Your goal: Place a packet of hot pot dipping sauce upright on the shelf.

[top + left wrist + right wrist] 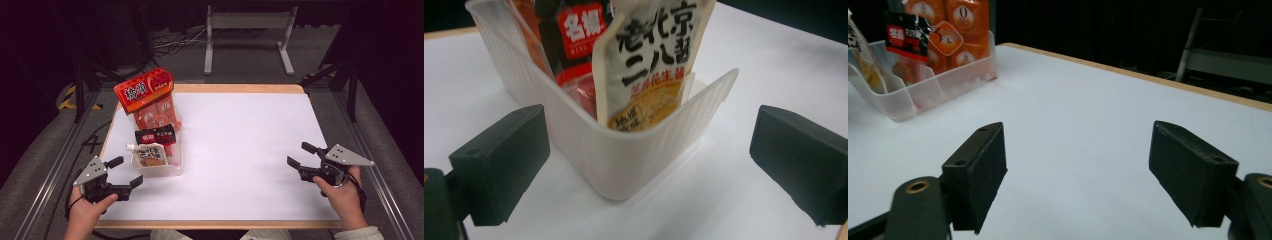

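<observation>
The clear plastic bin stands on the left part of the tabletop, and four packets already stand in it in a row: a cream sauce pouch at the near end, a black-and-red packet behind it, then an orange pack, with a red bag leaning across the top at the far end. No packet lies loose on the white surface, so the filling looks finished or close to it.

The left gripper sits just in front of the bin's near end, fingers spread wide and holding nothing; the bin's near wall lies between them but untouched. The right gripper rests well apart near the right edge, its fingers also spread and empty.

The whole middle and right of the tabletop lies open for moving. The bin stands near the left edge, so any push leftward has little margin.
</observation>
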A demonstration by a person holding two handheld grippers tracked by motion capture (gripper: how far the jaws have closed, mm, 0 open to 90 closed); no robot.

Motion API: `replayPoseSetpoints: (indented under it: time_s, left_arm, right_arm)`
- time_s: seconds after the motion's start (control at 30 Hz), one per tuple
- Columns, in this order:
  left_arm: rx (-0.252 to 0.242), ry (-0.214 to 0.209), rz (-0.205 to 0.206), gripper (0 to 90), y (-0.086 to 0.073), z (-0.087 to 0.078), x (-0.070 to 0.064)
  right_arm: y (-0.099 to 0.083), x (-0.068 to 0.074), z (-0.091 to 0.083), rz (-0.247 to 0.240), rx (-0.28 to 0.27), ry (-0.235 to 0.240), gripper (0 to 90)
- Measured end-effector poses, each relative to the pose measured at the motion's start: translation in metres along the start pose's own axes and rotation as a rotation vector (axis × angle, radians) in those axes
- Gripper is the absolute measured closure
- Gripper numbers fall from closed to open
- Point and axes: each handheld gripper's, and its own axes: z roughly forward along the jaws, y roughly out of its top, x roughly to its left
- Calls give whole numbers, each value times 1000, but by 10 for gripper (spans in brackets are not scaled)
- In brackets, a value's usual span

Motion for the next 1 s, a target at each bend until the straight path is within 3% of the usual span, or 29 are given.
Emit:
replayPoseSetpoints:
  time_s: [0.23, 0.47, 0.7, 1.0]
  left_arm:
    - [-13, 7, 12, 40, -11, 5, 1]
    - [-19, 8, 15, 40, -22, 10, 5]
    - [-15, 5, 29, 43, -23, 14, 0]
    - [10, 61, 69, 49, -20, 15, -3]
  right_arm:
    - [-19, -5, -5, 43, 28, -29, 215]
    - [-37, -9, -9, 37, 68, -77, 205]
    - [-50, -7, -10, 39, 115, -86, 196]
    - [-55, -7, -7, 46, 162, -98, 181]
